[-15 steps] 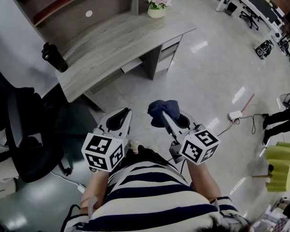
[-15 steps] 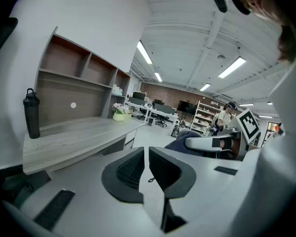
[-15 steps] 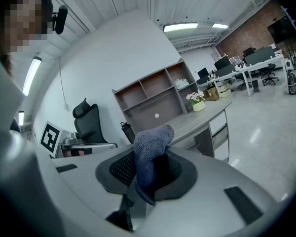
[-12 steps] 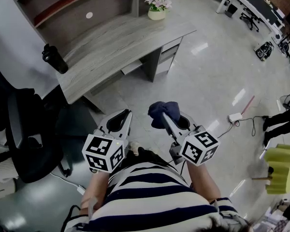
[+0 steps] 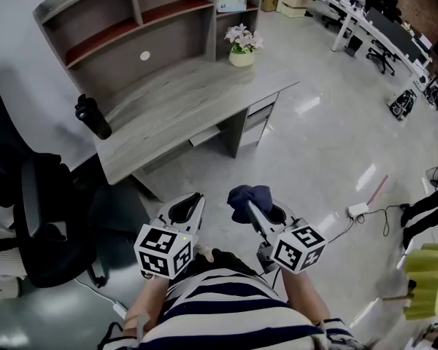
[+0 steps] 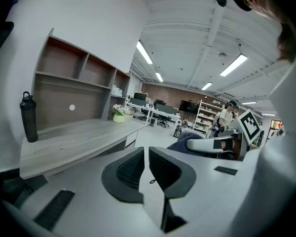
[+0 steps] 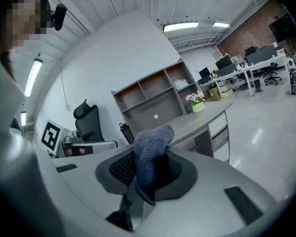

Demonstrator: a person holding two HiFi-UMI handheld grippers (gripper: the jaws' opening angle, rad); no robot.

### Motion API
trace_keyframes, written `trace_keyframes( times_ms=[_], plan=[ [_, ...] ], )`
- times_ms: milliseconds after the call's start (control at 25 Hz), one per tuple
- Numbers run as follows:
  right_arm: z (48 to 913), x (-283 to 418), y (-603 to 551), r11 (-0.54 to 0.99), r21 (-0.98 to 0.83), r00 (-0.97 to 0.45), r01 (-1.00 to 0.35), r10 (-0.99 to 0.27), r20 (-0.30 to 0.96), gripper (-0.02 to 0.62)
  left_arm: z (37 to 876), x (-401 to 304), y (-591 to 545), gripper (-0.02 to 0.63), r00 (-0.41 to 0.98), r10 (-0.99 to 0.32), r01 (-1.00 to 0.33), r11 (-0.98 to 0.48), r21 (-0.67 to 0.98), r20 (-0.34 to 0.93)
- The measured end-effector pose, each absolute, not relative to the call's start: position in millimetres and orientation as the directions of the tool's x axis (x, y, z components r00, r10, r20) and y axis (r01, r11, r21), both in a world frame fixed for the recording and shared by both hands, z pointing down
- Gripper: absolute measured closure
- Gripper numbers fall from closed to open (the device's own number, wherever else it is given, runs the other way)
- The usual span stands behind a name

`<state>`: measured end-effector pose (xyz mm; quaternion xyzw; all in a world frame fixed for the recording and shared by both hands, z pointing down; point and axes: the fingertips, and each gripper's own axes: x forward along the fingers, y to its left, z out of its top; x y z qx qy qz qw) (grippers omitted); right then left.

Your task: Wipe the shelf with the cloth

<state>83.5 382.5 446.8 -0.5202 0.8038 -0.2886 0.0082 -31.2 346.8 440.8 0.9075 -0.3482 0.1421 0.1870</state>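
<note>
Shelf (image 5: 124,31) faces two hand-held grippers (image 5: 188,206) (image 5: 257,211), one cloth (image 5: 242,194).

Grey wood-grain desk (image 5: 182,111). Black bottle (image 5: 93,117) upright near its left end. Pot of pale flowers (image 5: 241,46) at the far right corner, well apart from the bottle. Black office chair (image 5: 36,217) left of the desk. Glossy grey floor (image 5: 328,144): white power strip (image 5: 358,210) with a cable, thin red stick (image 5: 376,190) just beside it. Yellow ribbed object (image 5: 427,279) at right edge, kind unclear.
</note>
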Motion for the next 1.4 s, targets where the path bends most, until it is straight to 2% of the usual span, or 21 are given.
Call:
trace_keyframes(
  times_ms=[840, 1400],
  plan=[
    [464.9, 113.3, 369.1, 0.333, -0.507, -0.512, -0.795, -0.816, 0.268, 0.499, 453.3, -7.1, 340.7, 0.565, 0.676, -0.610, -0.728, -0.640, 0.245, 0.414],
    [459.1, 84.6, 272.4, 0.381, -0.479, -0.550, -0.791, -0.786, 0.283, 0.499, 458.3, -30.5, 247.7, 0.565, 0.670, -0.635, -0.741, -0.603, 0.295, 0.384]
  ],
)
